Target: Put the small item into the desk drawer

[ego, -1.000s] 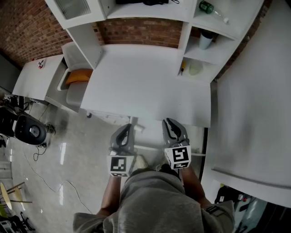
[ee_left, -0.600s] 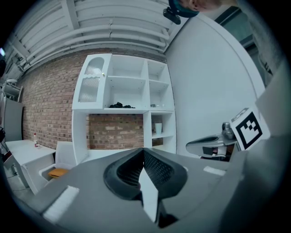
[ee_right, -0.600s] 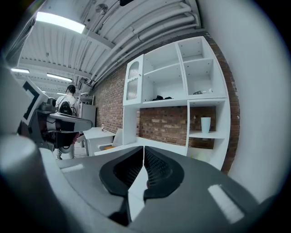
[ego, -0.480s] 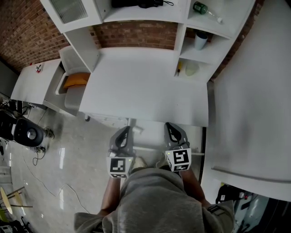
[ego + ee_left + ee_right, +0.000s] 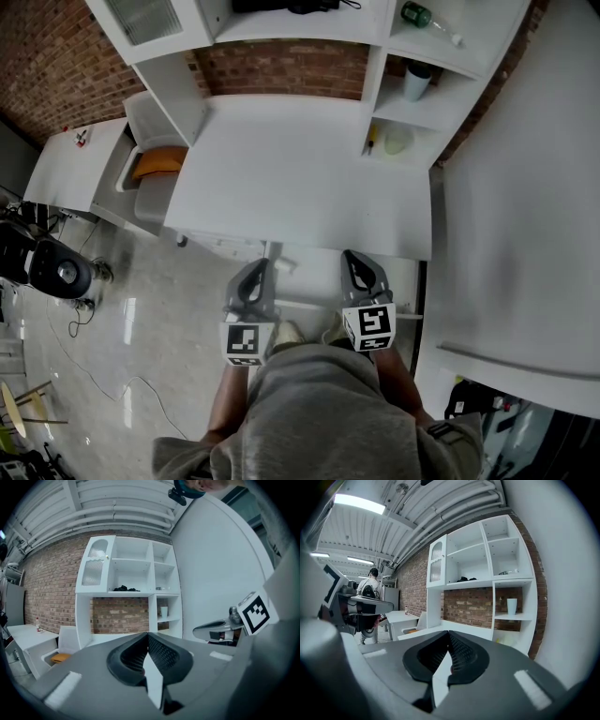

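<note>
Closest in, the person's grey top (image 5: 328, 422) fills the bottom of the head view. Just ahead of it sit the two marker cubes, and here are the tools: the left hand-held gripper (image 5: 255, 272) and the right hand-held gripper (image 5: 356, 262), side by side and a little apart, both aimed at the near edge of the surface (image 5: 300, 178). The left one is clenched, its ribbed pads meeting tip to tip in its own view. The right one is clenched just the same, and nothing is pinched in either.

So where is the small item? It is in neither tool, and I cannot pick it out for certain, nor can I make out the drawer under that front edge. Glossy floor (image 5: 141, 319) runs off to the left.

Moving out, the surface top is white and bare. Off its left end an orange cushion (image 5: 157, 161) lies in a white seat. At the far right are the shelf compartments: a small yellowish object (image 5: 375, 141) stands low beside a pale bowl (image 5: 401, 141). A white cup (image 5: 418, 82) sits one shelf up, and a green bottle (image 5: 422, 14) lies on its side above that. Behind it all is the brick wall (image 5: 281, 67).
</note>
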The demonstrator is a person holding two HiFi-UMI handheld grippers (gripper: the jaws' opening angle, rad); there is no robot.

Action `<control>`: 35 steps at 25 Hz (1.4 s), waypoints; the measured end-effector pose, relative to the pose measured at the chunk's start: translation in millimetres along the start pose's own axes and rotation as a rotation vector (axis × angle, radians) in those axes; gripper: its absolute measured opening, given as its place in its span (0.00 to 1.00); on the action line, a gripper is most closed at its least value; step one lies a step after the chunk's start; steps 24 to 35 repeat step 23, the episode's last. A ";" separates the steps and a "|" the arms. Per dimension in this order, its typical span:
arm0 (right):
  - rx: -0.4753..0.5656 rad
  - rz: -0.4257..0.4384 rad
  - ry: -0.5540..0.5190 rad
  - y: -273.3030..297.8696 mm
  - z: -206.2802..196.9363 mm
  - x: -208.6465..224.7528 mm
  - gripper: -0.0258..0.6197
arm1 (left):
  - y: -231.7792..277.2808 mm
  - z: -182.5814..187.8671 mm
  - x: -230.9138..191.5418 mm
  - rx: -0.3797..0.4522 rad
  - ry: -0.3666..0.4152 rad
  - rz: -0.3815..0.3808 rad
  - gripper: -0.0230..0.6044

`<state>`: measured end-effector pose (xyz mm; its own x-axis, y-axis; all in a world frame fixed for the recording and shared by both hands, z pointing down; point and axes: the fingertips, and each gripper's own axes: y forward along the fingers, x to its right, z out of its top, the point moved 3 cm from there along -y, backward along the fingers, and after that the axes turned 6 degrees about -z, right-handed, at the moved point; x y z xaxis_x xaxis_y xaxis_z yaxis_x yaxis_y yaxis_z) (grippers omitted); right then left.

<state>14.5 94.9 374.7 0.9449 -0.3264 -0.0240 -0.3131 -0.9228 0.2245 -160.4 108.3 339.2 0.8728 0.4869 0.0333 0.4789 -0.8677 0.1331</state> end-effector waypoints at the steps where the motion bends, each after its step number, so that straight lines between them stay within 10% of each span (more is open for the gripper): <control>1: 0.001 0.002 -0.001 -0.2 0.4 -0.8 0.04 | -0.3 -0.2 -0.2 -0.001 0.000 0.000 0.06; 35: 0.004 0.001 -0.020 4.6 -0.5 6.0 0.04 | 7.4 -3.9 2.6 -0.014 -0.008 -0.001 0.06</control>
